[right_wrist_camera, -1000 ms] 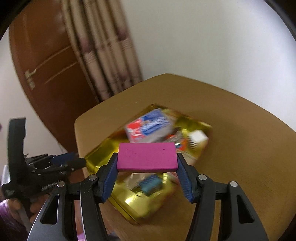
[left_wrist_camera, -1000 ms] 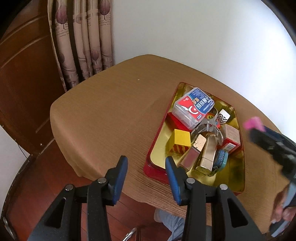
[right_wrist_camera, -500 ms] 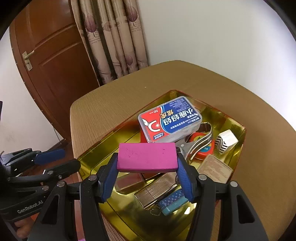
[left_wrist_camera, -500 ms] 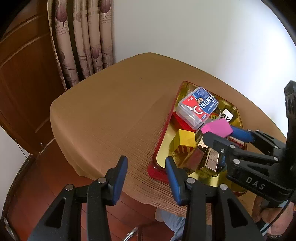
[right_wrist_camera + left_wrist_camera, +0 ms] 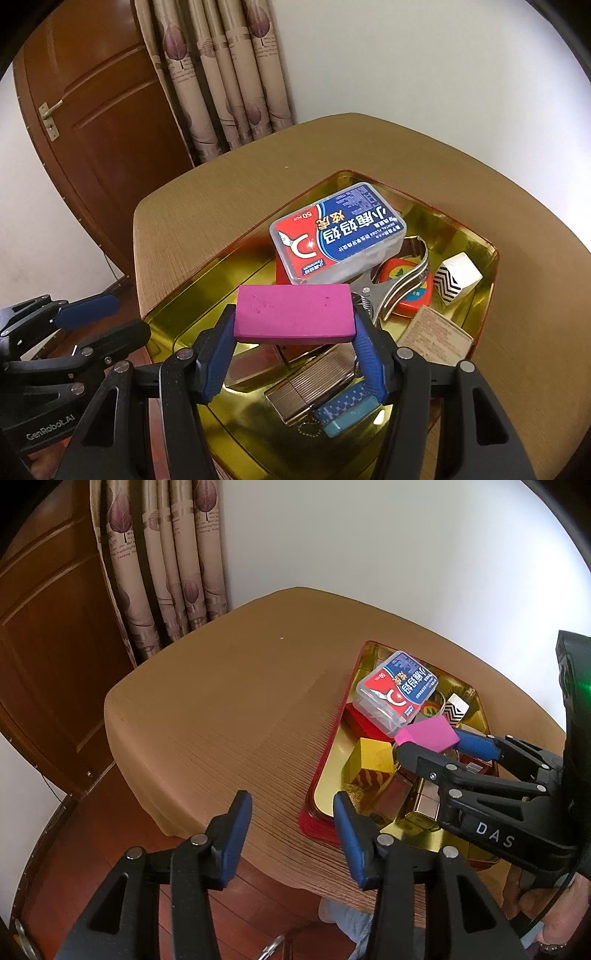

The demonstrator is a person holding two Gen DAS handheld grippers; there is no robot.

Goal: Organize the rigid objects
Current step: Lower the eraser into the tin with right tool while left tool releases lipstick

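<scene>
The right gripper (image 5: 294, 334) is clamped on a pink block (image 5: 293, 314), one blue pad on each short end, and it holds the block above the near part of the gold tray (image 5: 476, 236). The left gripper (image 5: 293, 812) holds nothing; its jaws are opening, and it hangs over the near edge of the table (image 5: 229, 709), just left of the tray's corner. Under the pink block, a silver lighter (image 5: 314, 384) and a blue patterned piece (image 5: 345, 411) lie on the tray floor. Farther in are a yellow block (image 5: 371, 760), a metal clip (image 5: 391, 288), a round orange tin (image 5: 406, 284) and a white cube with black zigzags (image 5: 456, 282). At the far end a clear box with a red and blue label (image 5: 338, 238) rests on other things. Behind the table are a curtain (image 5: 229, 74) and a wooden door (image 5: 96, 122)
</scene>
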